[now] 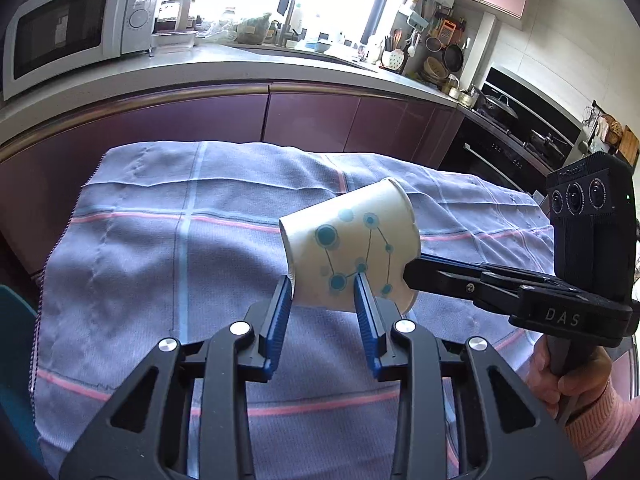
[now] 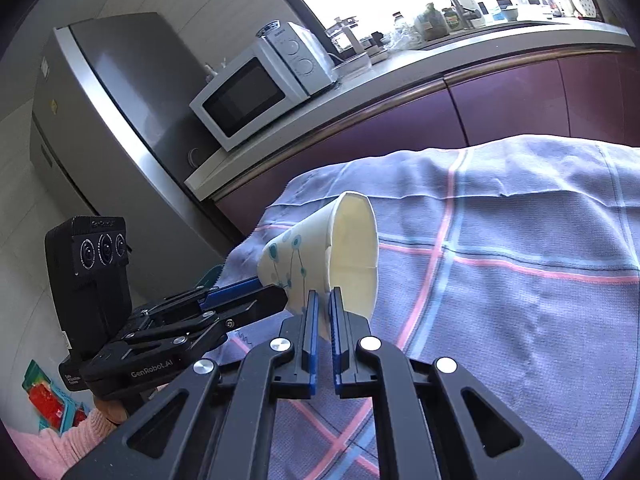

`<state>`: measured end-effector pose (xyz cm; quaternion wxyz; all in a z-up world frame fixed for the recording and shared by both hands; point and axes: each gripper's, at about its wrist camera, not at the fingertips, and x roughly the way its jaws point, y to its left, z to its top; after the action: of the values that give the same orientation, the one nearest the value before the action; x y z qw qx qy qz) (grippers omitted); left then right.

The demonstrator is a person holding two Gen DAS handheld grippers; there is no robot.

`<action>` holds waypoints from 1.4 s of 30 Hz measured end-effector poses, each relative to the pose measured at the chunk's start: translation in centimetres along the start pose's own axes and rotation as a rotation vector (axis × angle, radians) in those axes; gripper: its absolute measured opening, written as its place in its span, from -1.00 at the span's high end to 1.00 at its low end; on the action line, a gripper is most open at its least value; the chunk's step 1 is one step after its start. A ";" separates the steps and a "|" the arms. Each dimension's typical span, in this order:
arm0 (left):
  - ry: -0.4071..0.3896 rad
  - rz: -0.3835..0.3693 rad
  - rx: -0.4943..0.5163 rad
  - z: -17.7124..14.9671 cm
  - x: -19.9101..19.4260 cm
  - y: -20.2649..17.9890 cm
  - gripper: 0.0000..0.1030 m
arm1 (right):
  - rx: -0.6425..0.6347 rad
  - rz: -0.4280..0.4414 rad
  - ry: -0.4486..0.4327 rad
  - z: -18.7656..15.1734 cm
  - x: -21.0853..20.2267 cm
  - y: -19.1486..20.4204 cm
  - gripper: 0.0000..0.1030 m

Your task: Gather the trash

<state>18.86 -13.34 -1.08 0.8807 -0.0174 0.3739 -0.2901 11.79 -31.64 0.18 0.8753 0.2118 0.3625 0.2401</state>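
A white paper cup (image 1: 352, 240) with blue dots lies on its side in the air just above a table covered by a blue checked cloth (image 1: 160, 240). My left gripper (image 1: 324, 288) is shut on the cup's narrow bottom end, one blue pad on each side. My right gripper (image 1: 412, 276) comes in from the right and pinches the cup's rim. In the right wrist view the cup's (image 2: 288, 256) open mouth faces right, my right gripper (image 2: 324, 304) is shut on the rim wall, and the left gripper (image 2: 276, 292) holds the base from the left over the cloth (image 2: 520, 280).
A purple cabinet front (image 1: 280, 120) under a crowded counter runs behind the table. A white microwave (image 2: 256, 88) stands beside a grey fridge (image 2: 120, 120). An oven and stove (image 1: 500, 140) are at the far right. A hand in a pink sleeve (image 1: 592, 420) holds the right gripper.
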 end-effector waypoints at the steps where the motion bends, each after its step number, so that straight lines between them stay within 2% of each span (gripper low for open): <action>1: -0.005 0.006 -0.008 -0.2 -0.6 0.4 0.39 | -0.011 0.015 0.007 0.0 0.2 0.5 0.91; 9: -0.073 0.081 -0.073 -2.6 -6.5 4.0 0.39 | -0.118 0.122 0.063 0.1 2.2 5.6 0.94; 14: -0.121 0.178 -0.118 -4.2 -11.0 6.9 0.39 | -0.191 0.195 0.108 0.2 4.7 9.8 0.95; 17: -0.142 0.223 -0.172 -5.3 -13.6 9.3 0.39 | -0.229 0.244 0.139 0.3 6.7 12.3 0.97; 22: -0.159 0.338 -0.264 -7.5 -16.8 12.9 0.37 | -0.258 0.312 0.190 0.3 10.2 16.0 0.97; 26: -0.166 0.370 -0.322 -9.6 -18.9 15.2 0.37 | -0.282 0.331 0.222 0.2 12.7 18.3 0.97; 32: -0.168 0.405 -0.352 -12.0 -20.3 16.4 0.37 | -0.320 0.318 0.277 -0.3 16.4 21.1 0.97; 42: -0.158 0.423 -0.389 -13.7 -20.9 16.2 0.37 | -0.364 0.214 0.411 -2.1 23.1 23.5 0.96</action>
<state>6.25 13.66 -1.44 0.9281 -0.1301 0.3484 -0.0209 18.37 0.66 -0.69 0.7768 0.0352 0.4586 0.4301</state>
